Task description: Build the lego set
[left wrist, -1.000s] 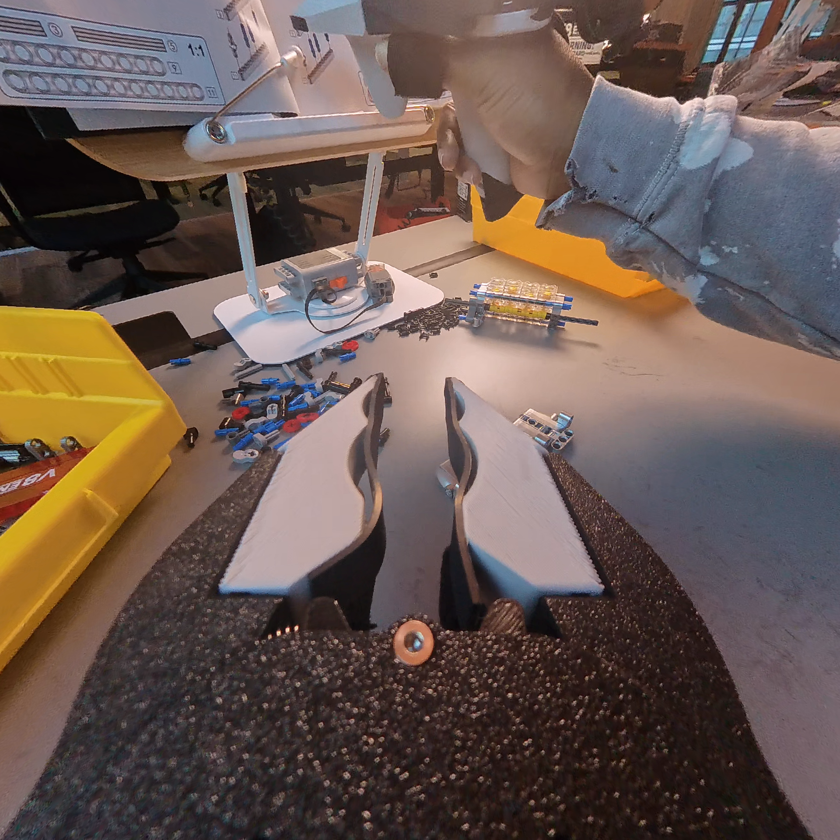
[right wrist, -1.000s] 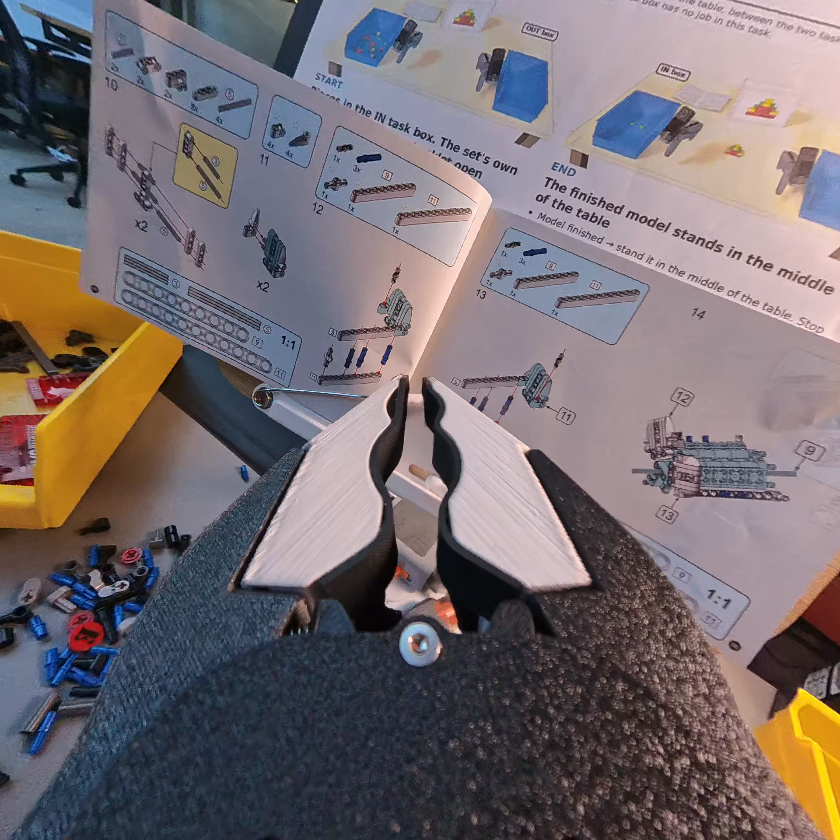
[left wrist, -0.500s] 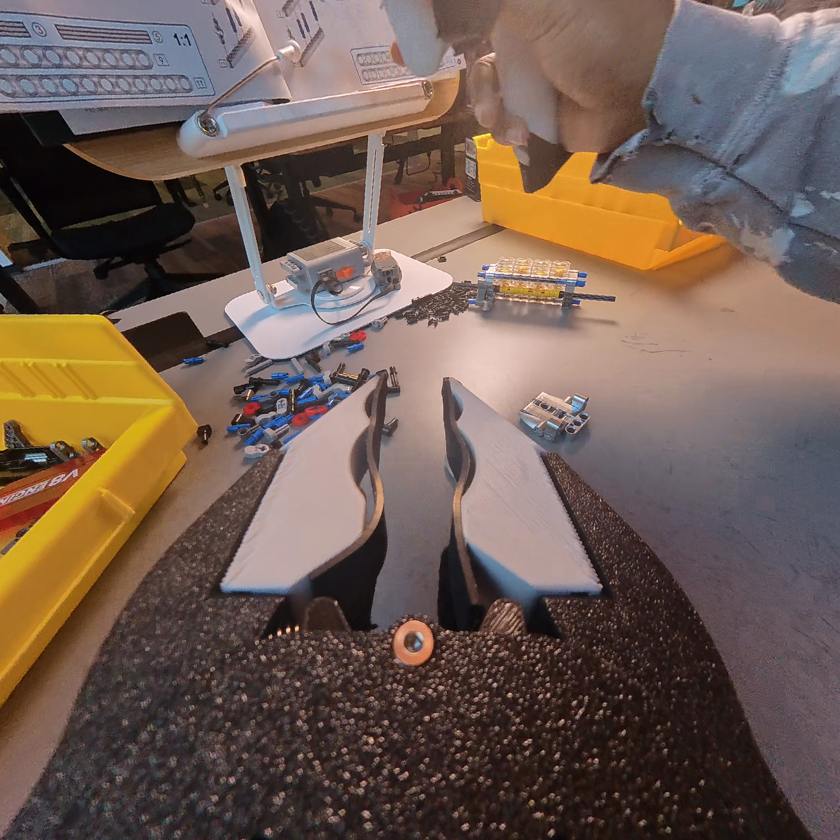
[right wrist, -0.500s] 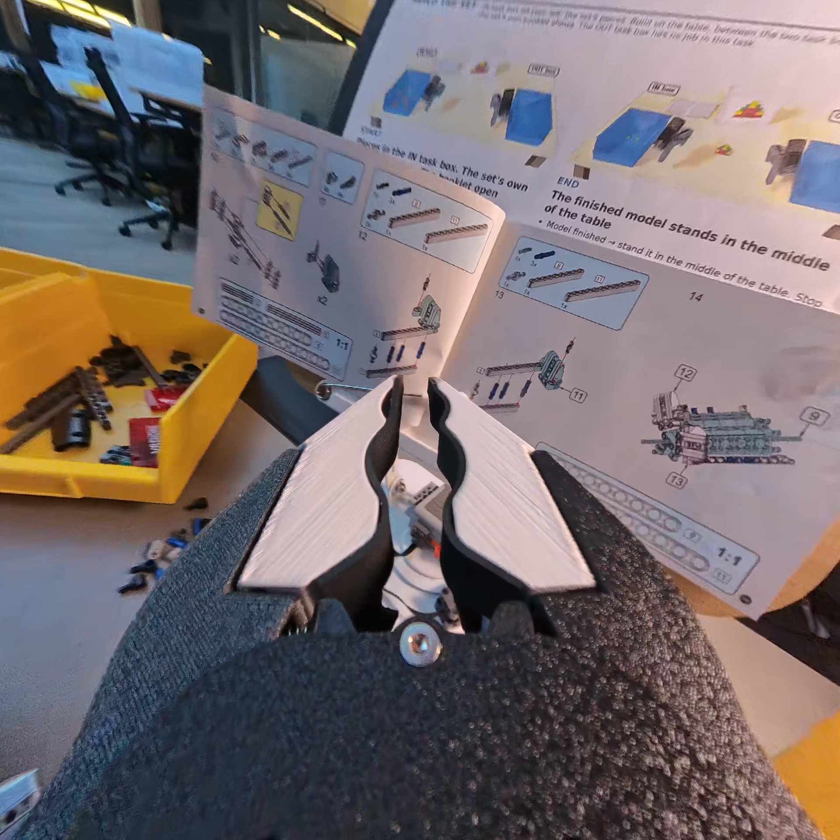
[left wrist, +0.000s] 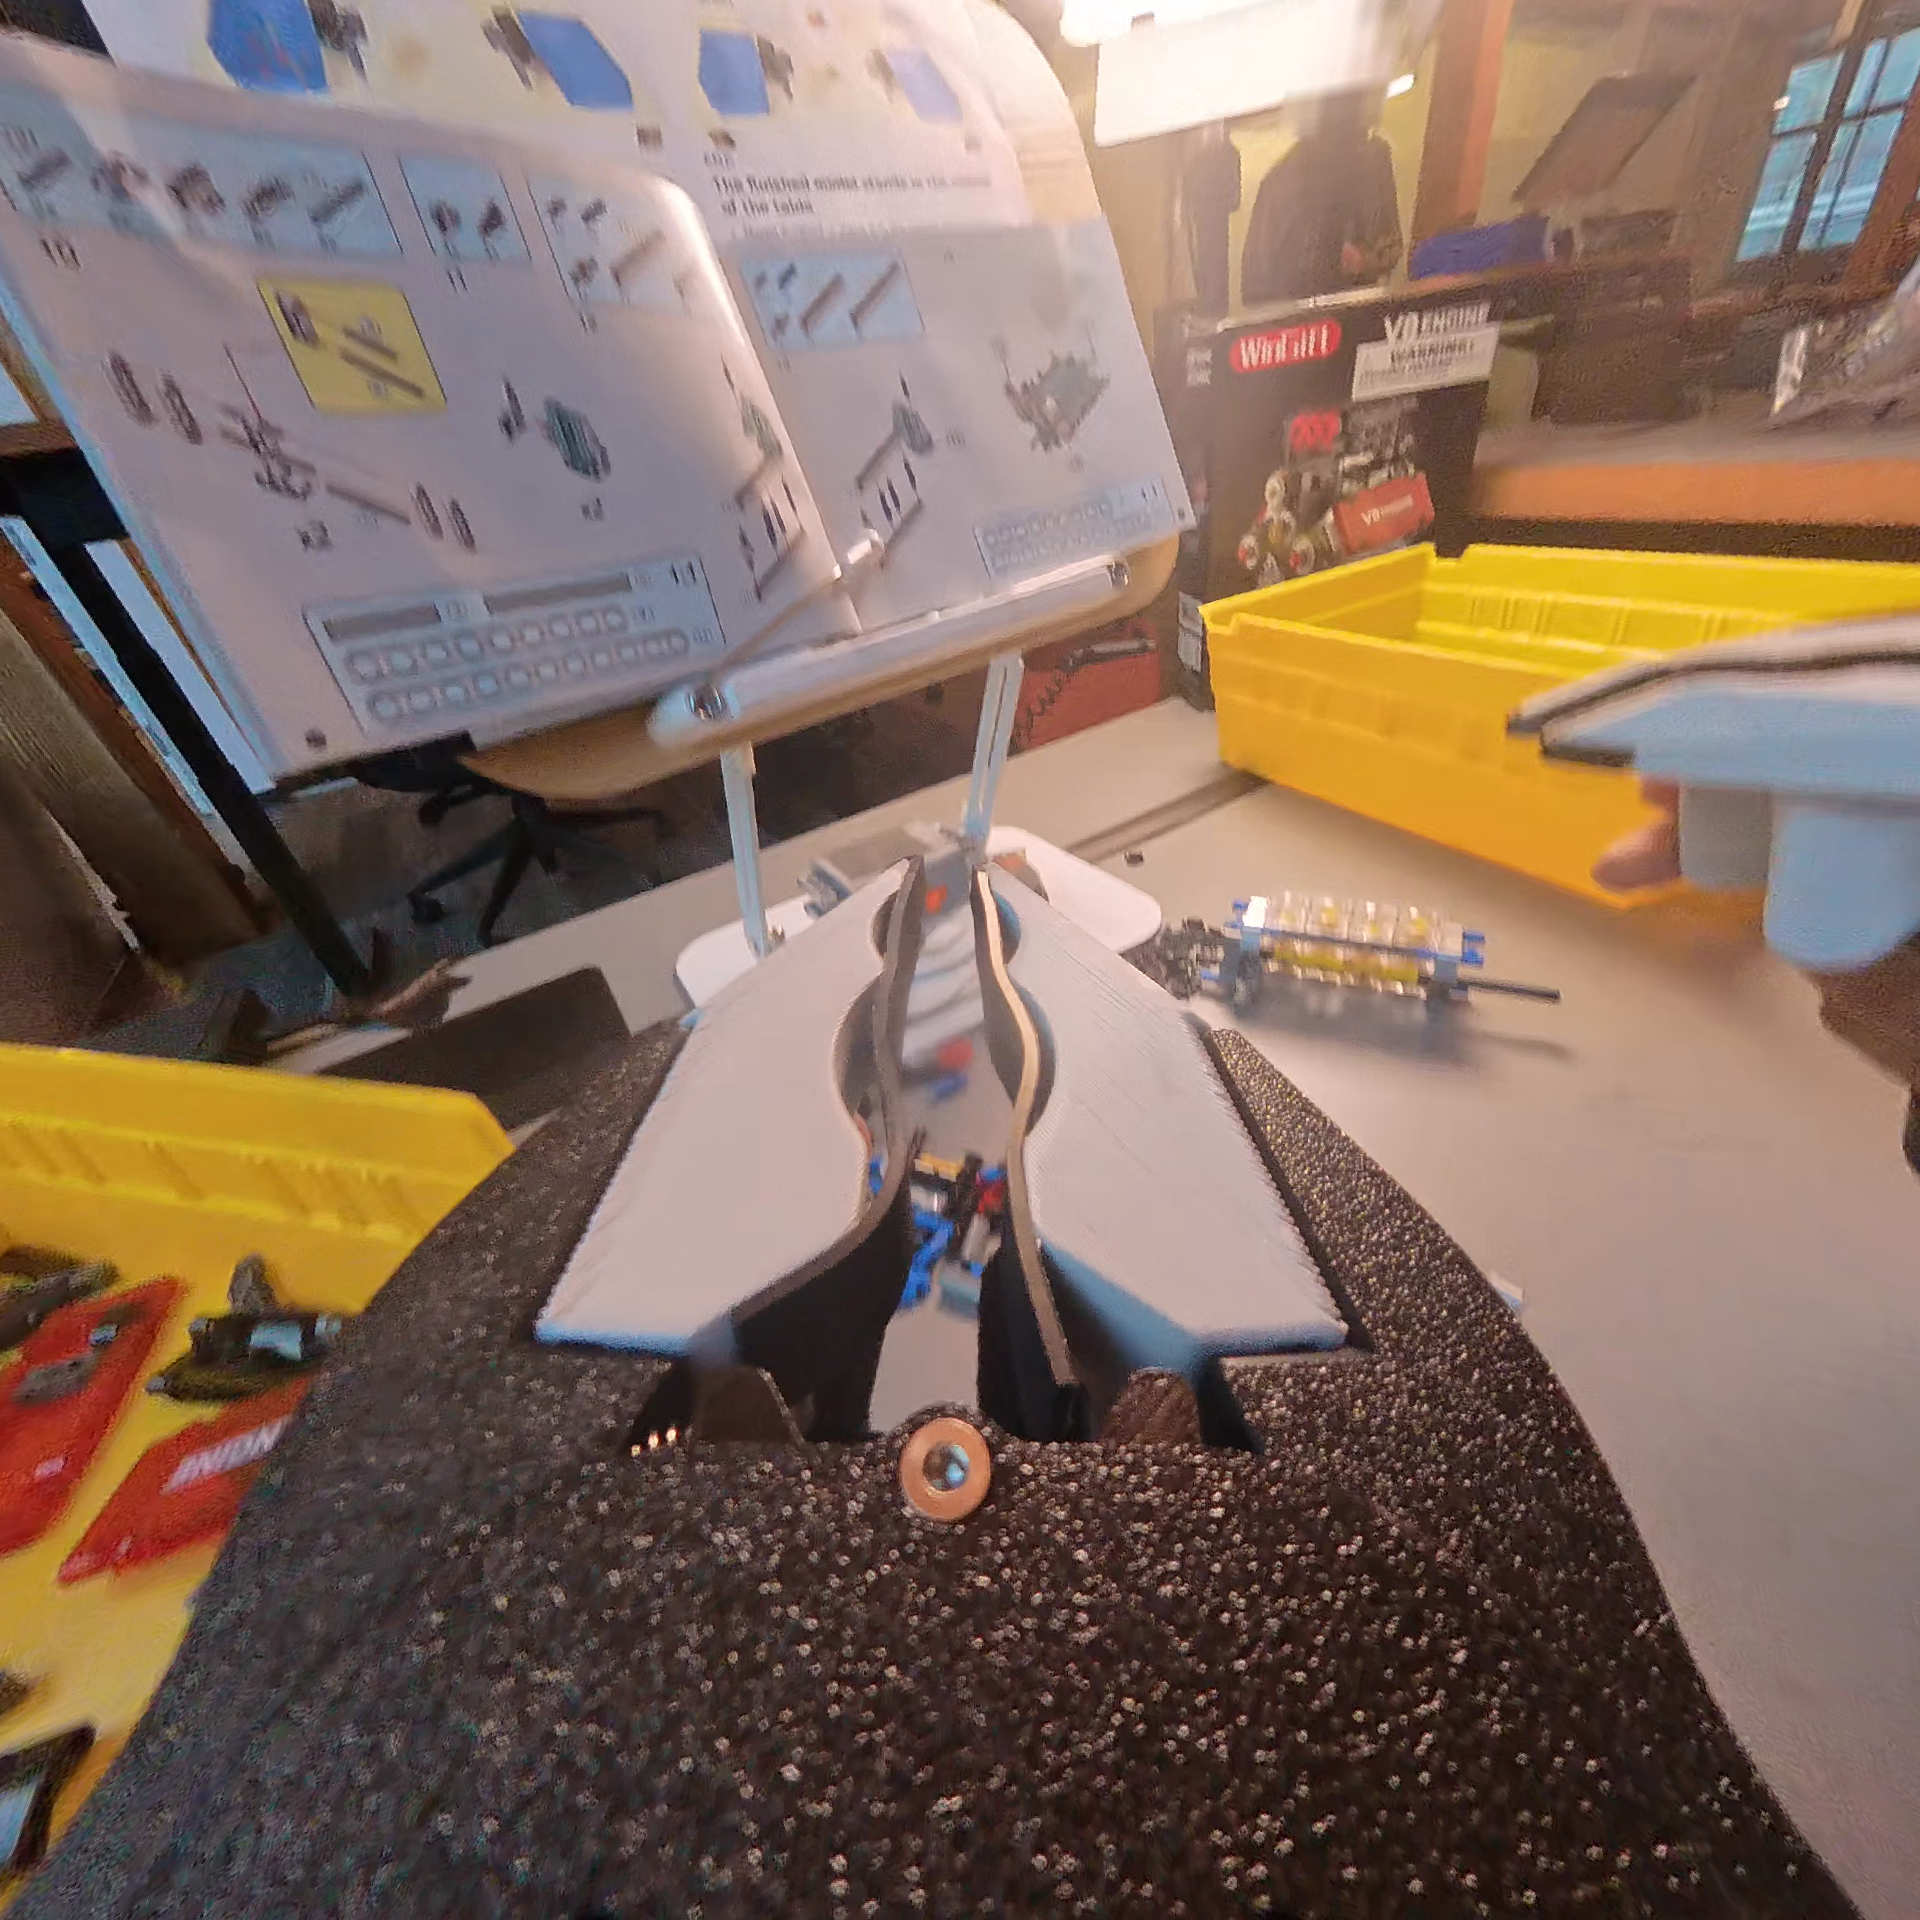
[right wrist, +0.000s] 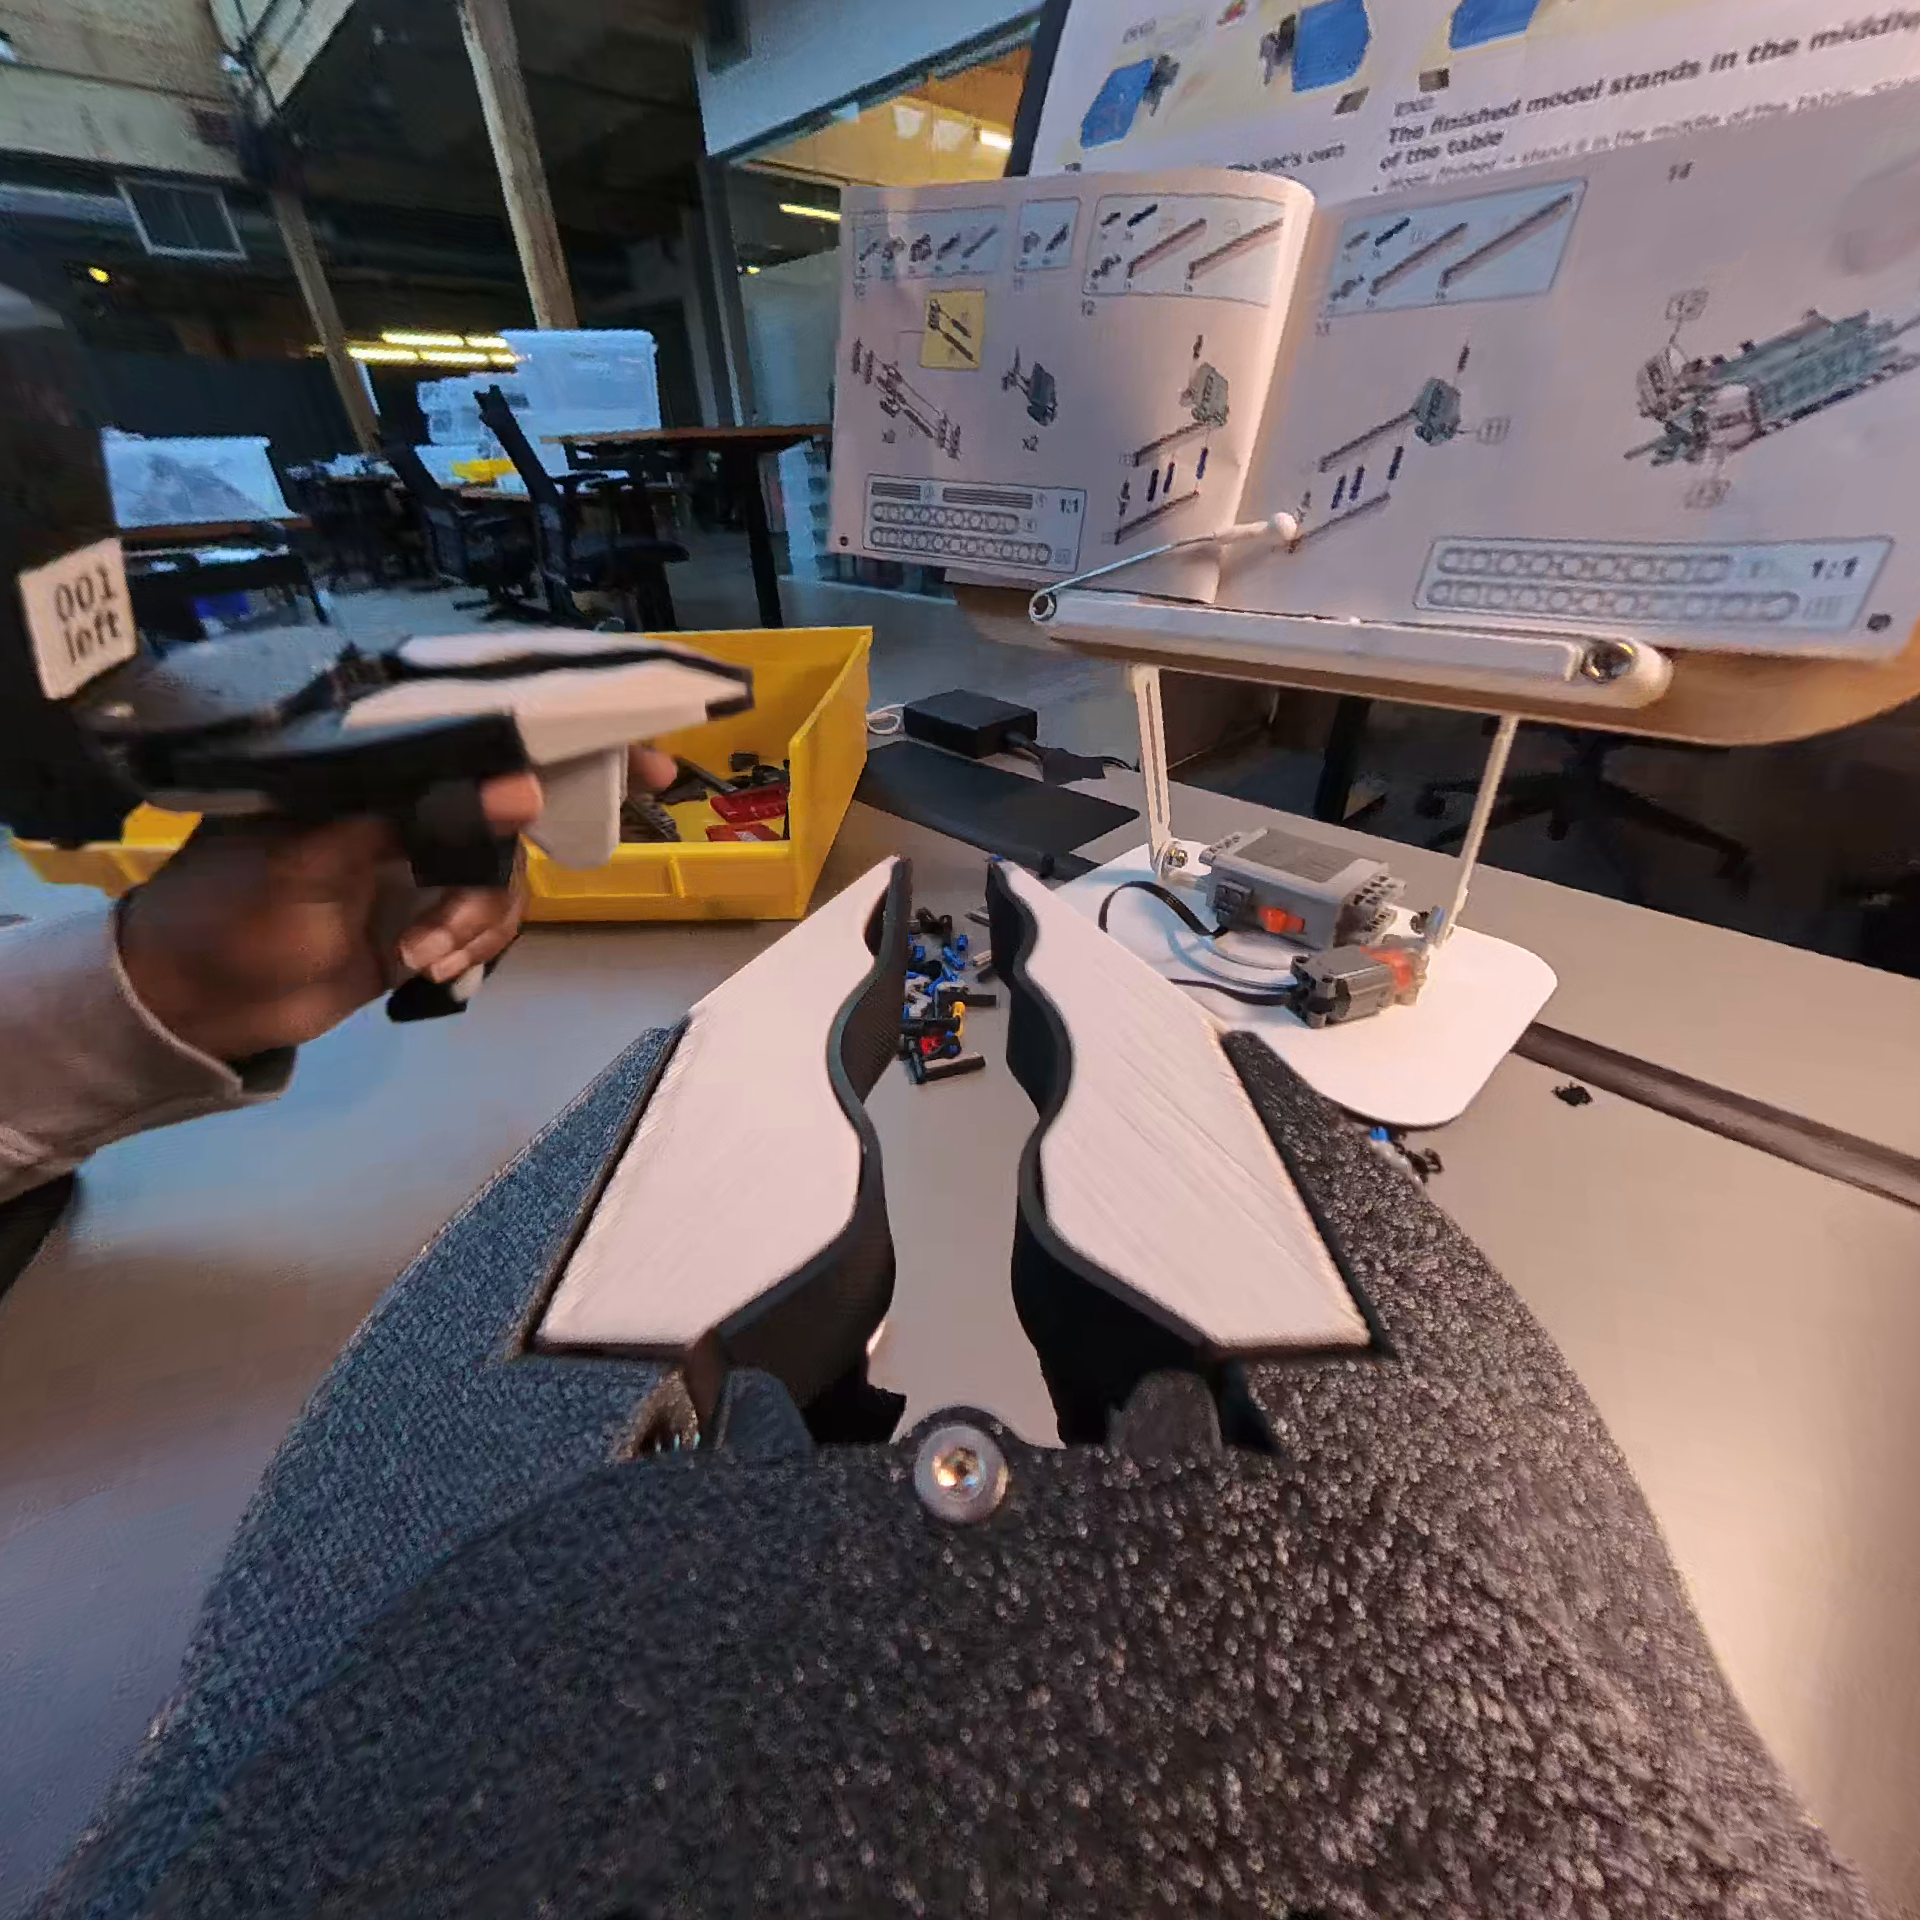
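My left gripper [left wrist: 948, 873] is empty, its jaws a narrow gap apart, and is held above the grey table [left wrist: 1558, 1195]. It points at the white stand [left wrist: 1101, 914] that carries an open instruction booklet [left wrist: 582, 436]. A pile of small blue, black and red pieces [left wrist: 951, 1195] shows between its fingers. My right gripper [right wrist: 945, 868] is open and empty, low over the same pile [right wrist: 940, 997]. The left gripper [right wrist: 732, 691] shows at the left in the right wrist view, in a person's hand. The right gripper [left wrist: 1538, 722] shows at the right edge in the left wrist view.
A grey battery box with a wired motor [right wrist: 1299, 894] lies on the stand's base. A small blue-and-yellow assembly [left wrist: 1351, 935] lies on the table. Yellow bins stand at the left [left wrist: 208, 1164] and the far right [left wrist: 1455, 707]. A black printed box [left wrist: 1340, 436] stands behind. My right fingertips sit around 12 centimeters from my left ones.
The left gripper has risen and tilted up toward the booklet, and its jaws have narrowed. The right gripper has drawn back from the booklet, come down toward the pile and opened wider.
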### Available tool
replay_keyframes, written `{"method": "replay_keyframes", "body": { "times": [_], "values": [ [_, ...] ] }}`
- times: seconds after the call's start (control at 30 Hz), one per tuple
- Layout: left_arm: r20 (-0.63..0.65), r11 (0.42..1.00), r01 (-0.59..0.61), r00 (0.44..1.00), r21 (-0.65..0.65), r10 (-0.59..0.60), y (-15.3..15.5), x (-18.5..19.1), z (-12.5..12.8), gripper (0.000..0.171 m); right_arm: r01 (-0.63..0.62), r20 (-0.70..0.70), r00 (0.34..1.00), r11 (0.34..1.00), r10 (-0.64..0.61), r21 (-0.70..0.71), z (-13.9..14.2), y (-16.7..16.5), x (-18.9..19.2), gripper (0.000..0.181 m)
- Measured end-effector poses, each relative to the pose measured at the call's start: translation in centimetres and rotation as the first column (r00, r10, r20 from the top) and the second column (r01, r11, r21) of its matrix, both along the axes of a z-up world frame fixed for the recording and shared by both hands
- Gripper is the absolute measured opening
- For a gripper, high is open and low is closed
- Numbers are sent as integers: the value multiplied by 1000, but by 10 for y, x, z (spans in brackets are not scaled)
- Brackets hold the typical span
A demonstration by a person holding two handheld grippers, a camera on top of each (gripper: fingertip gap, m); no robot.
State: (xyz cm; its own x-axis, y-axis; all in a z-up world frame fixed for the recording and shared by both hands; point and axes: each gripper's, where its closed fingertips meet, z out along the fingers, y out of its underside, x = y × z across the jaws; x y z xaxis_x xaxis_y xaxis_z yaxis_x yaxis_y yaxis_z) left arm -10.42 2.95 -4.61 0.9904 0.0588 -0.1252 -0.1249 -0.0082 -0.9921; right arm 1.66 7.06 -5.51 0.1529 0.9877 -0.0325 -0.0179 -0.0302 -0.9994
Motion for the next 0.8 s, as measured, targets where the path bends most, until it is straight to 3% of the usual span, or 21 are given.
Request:
{"method": "replay_keyframes", "body": {
  "times": [0.17, 0.3, 0.5, 0.8],
  "values": [
    [16, 990, -48, 999, 130, 46, 56, -24, 75, 0, 29, -31, 999, 998, -28, 50, -15, 5, 8, 13],
    [0, 982, -111, 994, 154, 112, 96, -52, 108, 0, -3, -6, 1000, 991, 4, 136, -22, -5, 6, 13],
    [-25, 973, -184, 982, 138, 189, 127, -84, 112, 0, -56, 31, 998, 981, 52, 184, -27, -15, 3, 12],
    [-28, 964, -229, 972, 138, 235, 132, -97, 111, 0, -89, 44, 996, 979, 82, 184, -29, -20, 1, 12]
  ]
}}
